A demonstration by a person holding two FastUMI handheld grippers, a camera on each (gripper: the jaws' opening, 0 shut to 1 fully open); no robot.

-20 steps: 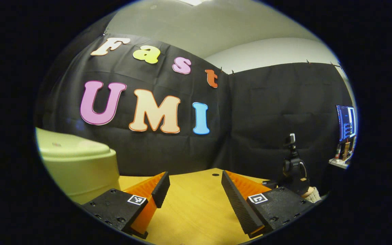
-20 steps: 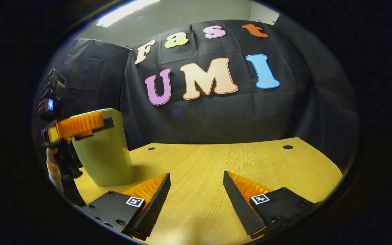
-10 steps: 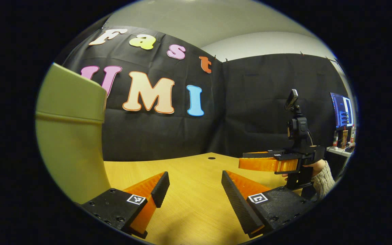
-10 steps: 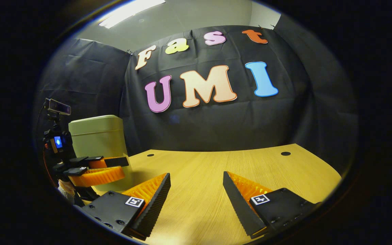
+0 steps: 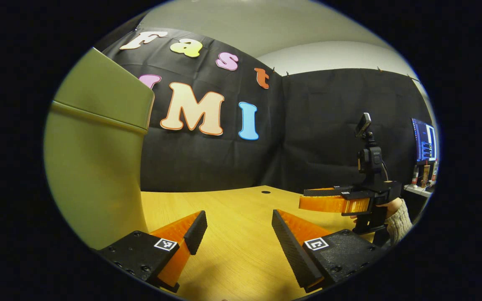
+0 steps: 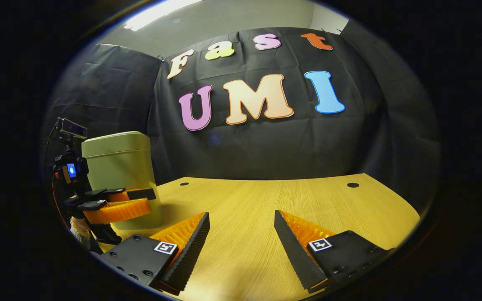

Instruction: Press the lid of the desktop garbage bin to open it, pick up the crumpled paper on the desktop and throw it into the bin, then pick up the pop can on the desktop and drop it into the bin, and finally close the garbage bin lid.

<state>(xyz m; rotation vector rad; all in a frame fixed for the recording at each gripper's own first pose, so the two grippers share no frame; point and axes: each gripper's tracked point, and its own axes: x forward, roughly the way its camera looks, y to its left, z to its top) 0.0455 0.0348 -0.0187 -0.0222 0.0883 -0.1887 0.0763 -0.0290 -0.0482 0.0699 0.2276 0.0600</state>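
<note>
With the lid point(image 6: 113, 142) down on the bin point(image 6: 121, 184) at left, both grippers point(image 5: 237, 234) point(image 6: 241, 238) hang spread and empty; the left sits just beside the bin and could nudge it.

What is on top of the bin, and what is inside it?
A shut lid tops the bin; nothing rests on it. Its inside is covered, so the contents cannot be seen.

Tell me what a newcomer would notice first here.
A tall pale-green bin, lid closed, looms at the left of the left gripper view, standing on the wooden desk. Both claws, the left claw and the right claw, hang open over bare wood.
</note>
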